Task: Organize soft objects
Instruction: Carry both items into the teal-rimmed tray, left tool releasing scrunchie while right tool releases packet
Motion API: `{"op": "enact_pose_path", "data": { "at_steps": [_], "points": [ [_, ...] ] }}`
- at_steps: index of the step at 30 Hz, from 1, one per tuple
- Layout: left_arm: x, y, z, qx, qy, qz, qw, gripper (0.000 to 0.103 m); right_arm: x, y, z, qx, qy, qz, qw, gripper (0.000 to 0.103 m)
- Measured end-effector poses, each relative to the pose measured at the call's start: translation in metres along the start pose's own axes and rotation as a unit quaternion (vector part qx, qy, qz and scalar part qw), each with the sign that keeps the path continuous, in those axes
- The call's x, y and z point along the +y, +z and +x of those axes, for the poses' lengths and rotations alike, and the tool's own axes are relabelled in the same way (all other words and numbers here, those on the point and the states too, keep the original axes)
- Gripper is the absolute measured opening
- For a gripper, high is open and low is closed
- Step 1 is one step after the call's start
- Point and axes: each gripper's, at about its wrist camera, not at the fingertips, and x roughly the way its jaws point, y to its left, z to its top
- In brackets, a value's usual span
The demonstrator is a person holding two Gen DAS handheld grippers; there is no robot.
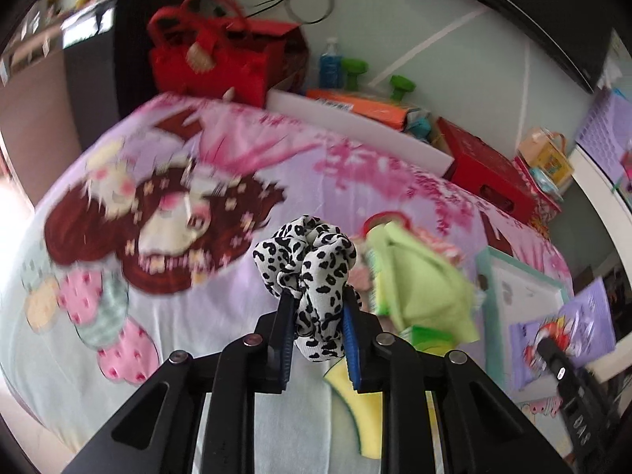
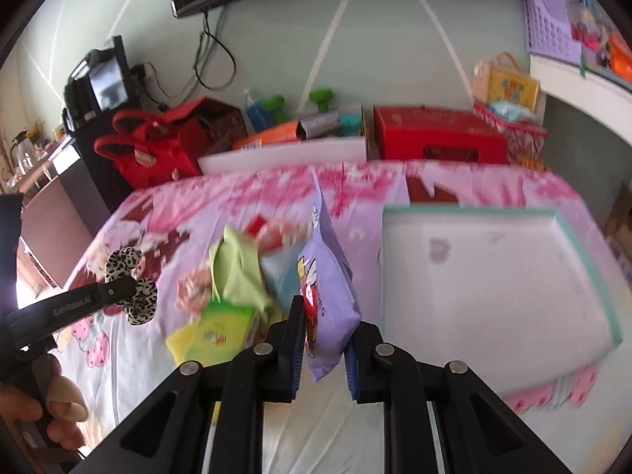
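Observation:
My left gripper (image 1: pixel 318 308) is shut on a black-and-white leopard-print scrunchie (image 1: pixel 306 268) and holds it above the bed. The scrunchie also shows at the left of the right wrist view (image 2: pixel 132 284). My right gripper (image 2: pixel 326 339) is shut on a purple snack packet (image 2: pixel 326 296), lifted beside the white tray with a teal rim (image 2: pixel 584 268). A light green cloth (image 1: pixel 418 276) lies in a small pile with a green box (image 2: pixel 221 328) and a yellow sponge (image 1: pixel 359 407) on the bedspread.
The pink and lilac cartoon bedspread (image 1: pixel 130 331) covers the bed. Behind it stand a red handbag (image 1: pixel 213 55), a red box (image 2: pixel 434 138), an orange box (image 1: pixel 363 104) and a blue bottle (image 1: pixel 330 65). A lilac basket (image 2: pixel 549 19) sits on a shelf at the right.

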Motion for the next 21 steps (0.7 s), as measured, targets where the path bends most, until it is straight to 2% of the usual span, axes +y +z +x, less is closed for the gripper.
{"op": "enact_pose_path", "data": {
  "at_steps": [3,9,17,21],
  "points": [
    [-0.019,0.016,-0.01,-0.012,-0.005,0.024,0.9996,0.023,-0.007,0.019,-0.007,-0.019,-0.015,-0.011,1.0,0.019],
    [-0.082,0.029,-0.012,-0.022,-0.056,0.075,0.9954,0.023,-0.036,0.048,-0.003,-0.025,-0.053,0.028,0.998,0.019],
    [-0.159,0.01,0.024,0.009,-0.112,0.116,0.9868,0.023,-0.096,0.053,0.017,-0.005,-0.116,0.091,0.989,0.019],
    [-0.191,-0.002,0.049,0.03,-0.114,0.143,0.9827,0.023,-0.132,0.05,0.027,0.004,-0.147,0.133,0.98,0.019]
  ]
}}
